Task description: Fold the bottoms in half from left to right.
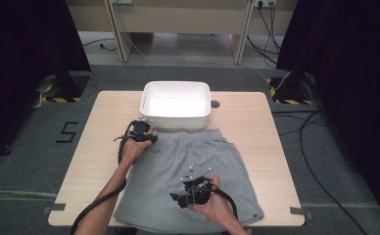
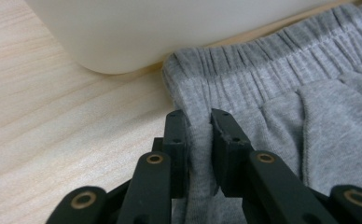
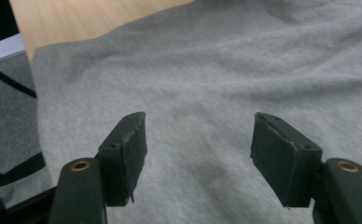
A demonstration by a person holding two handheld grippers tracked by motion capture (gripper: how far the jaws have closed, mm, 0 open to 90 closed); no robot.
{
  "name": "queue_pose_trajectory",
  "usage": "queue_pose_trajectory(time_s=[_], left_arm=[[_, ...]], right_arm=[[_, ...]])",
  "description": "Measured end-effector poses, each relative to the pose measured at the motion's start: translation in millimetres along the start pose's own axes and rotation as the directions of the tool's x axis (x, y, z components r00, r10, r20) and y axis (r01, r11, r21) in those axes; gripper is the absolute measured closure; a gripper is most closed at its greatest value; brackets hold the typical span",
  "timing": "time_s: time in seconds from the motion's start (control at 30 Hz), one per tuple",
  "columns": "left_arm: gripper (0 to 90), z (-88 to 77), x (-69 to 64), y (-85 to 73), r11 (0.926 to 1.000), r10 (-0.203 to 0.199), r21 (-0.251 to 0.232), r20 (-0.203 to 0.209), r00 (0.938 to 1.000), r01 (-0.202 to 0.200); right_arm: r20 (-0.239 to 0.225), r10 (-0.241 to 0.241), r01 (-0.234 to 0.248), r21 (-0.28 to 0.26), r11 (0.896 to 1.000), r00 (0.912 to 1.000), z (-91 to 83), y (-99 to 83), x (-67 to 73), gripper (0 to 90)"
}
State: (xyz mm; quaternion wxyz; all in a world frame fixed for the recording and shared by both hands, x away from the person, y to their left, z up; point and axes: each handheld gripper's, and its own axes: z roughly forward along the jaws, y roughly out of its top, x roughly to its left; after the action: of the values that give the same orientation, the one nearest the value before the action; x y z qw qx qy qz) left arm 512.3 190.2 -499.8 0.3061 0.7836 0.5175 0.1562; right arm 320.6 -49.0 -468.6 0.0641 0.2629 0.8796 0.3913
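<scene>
Your left gripper [image 2: 198, 122] pinches the grey shorts' [image 1: 193, 166] waistband at centre frame, while your right gripper [image 3: 198, 140] hovers with jaws spread lower down.

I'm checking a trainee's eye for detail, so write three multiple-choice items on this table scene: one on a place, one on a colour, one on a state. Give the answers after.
1. Where does the white tub stand?
A. On the floor
B. At the far edge of the table, beyond the shorts' waistband
C. On top of the shorts

2. What colour are the shorts?
A. Grey
B. Blue
C. Black

3. How is the left claw set?
A. Wide open above bare wood
B. Closed on the tub's rim
C. Pinched on a fold of the shorts near the waistband

Answers:
1 B, the high view shows the tub just past the waistband.
2 A, the cloth is grey in every view.
3 C, the left gripper view shows cloth squeezed between the jaws.
</scene>
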Motion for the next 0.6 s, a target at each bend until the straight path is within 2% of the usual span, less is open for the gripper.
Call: queue_pose_trajectory(time_s=[0.17, 0.27, 0.43, 0.6], left_arm=[[77.5, -1.0, -1.7, -0.4, 0.9989, 0.042, 0.021, -0.006, 0.9991, -0.042], [77.6, -1.7, -1.0, -0.6, 0.9988, 0.041, 0.027, 0.000, 0.9992, -0.041], [77.5, -2.6, -0.1, 0.5, 0.9977, 0.052, 0.045, 0.005, 0.9987, -0.052], [77.4, -2.8, 2.3, 0.2, 0.9976, 0.053, 0.044, 0.020, 0.9984, -0.054]], right_arm=[[-0.020, -0.016, 0.016, -0.012, 1.000, 0.9997, 8.3, 6.9, 17.8, 36.5], [-0.031, -0.048, 0.047, -0.027, 0.999, 0.9984, 15.6, 13.6, 32.7, 36.5], [-0.059, -0.072, 0.069, -0.043, 0.997, 0.9957, 30.3, 24.6, 55.6, 36.5], [-0.097, -0.124, 0.120, -0.046, 0.992, 0.9875, 50.4, 35.8, 80.9, 36.5]])
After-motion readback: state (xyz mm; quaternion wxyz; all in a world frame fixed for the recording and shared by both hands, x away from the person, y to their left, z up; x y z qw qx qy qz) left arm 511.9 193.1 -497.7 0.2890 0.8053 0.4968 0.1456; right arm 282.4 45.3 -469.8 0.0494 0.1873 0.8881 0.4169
